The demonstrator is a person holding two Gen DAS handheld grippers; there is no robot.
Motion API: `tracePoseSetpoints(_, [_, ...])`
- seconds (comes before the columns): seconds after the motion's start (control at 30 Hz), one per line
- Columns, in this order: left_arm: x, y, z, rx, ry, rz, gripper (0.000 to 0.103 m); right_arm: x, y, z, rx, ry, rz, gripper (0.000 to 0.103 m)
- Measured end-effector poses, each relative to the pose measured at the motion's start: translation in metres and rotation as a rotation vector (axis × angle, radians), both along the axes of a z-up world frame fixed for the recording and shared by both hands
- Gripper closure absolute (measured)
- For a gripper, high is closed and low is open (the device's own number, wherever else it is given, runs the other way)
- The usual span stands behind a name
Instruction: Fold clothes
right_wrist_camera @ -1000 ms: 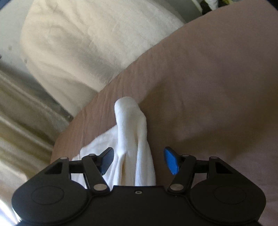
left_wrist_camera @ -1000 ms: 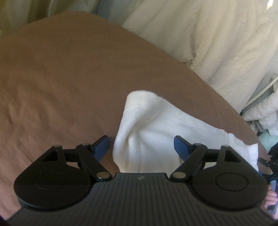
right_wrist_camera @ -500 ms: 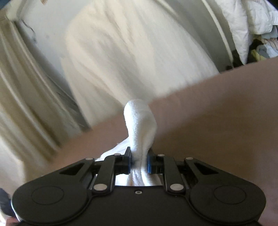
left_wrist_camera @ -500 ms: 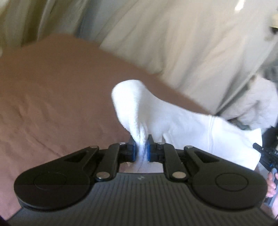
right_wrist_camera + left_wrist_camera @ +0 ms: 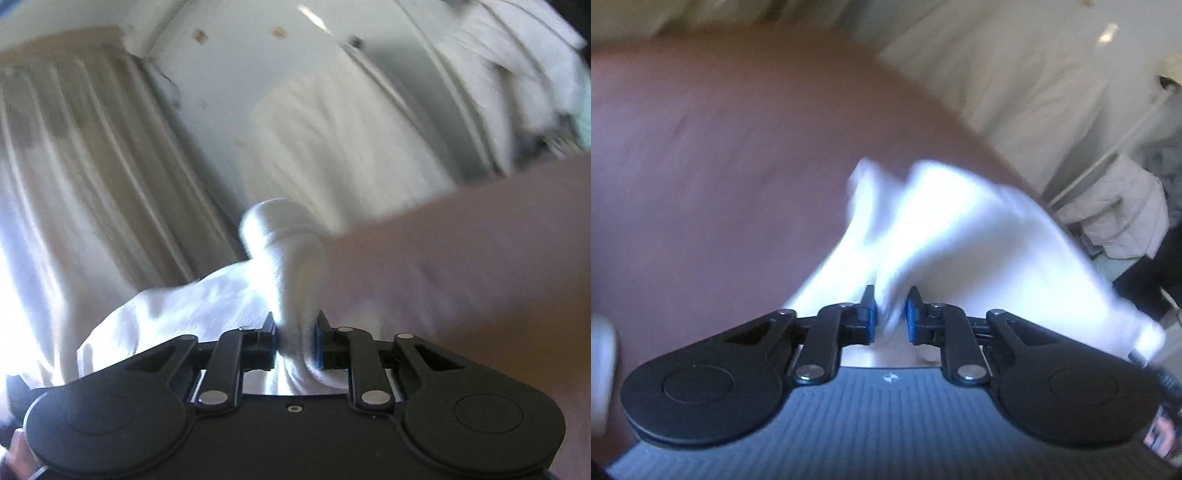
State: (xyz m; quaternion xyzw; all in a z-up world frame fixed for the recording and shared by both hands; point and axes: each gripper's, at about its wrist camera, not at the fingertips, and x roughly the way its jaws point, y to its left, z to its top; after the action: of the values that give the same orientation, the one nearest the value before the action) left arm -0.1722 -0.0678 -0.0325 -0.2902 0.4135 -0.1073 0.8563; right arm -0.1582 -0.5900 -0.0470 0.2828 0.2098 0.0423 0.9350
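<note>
The biggest risk was the white cloth slipping free: the left gripper had just eased its jaws slightly apart, pinching only a thin bunched ridge, and the blur suggested a fast swing that could tug it out. The right gripper, its jaws also just eased, pinched a thicker rolled corner of the cloth, so uneven tension might skew the fold. The cloth hung lifted between both grippers above the brown bed. Counted: one cloth, two grippers, one bed, one curtain.
</note>
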Motion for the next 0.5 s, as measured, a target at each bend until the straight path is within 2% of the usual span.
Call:
tracePoseSetpoints(0.07, [-0.014, 0.011, -0.023, -0.115, 0.082, 0.054, 0.082, -0.02, 0.003, -0.027, 0.054, 0.074, -0.026, 0.074])
tracePoseSetpoints(0.13, [-0.019, 0.017, -0.017, -0.149, 0.065, 0.079, 0.081, -0.039, 0.005, -0.044, 0.106, 0.112, -0.052, 0.071])
tracePoseSetpoints(0.17, [-0.021, 0.019, -0.015, -0.166, 0.056, 0.091, 0.074, -0.048, 0.006, -0.046, 0.129, 0.106, -0.066, 0.069])
tracePoseSetpoints(0.23, [-0.029, 0.013, -0.007, -0.036, 0.027, 0.075, 0.059, -0.06, 0.007, -0.047, 0.161, 0.097, -0.097, 0.067])
tracePoseSetpoints(0.3, [-0.036, 0.007, -0.002, 0.053, 0.024, 0.056, 0.058, -0.062, 0.005, -0.044, 0.162, 0.116, -0.1, 0.062])
tracePoseSetpoints(0.4, [-0.041, 0.009, 0.005, 0.039, -0.022, 0.06, 0.058, -0.072, 0.007, -0.031, 0.129, 0.147, -0.098, 0.057])
tracePoseSetpoints(0.5, [-0.054, 0.02, 0.02, 0.066, -0.104, 0.1, 0.059, -0.078, 0.007, -0.021, 0.096, 0.176, -0.131, 0.056])
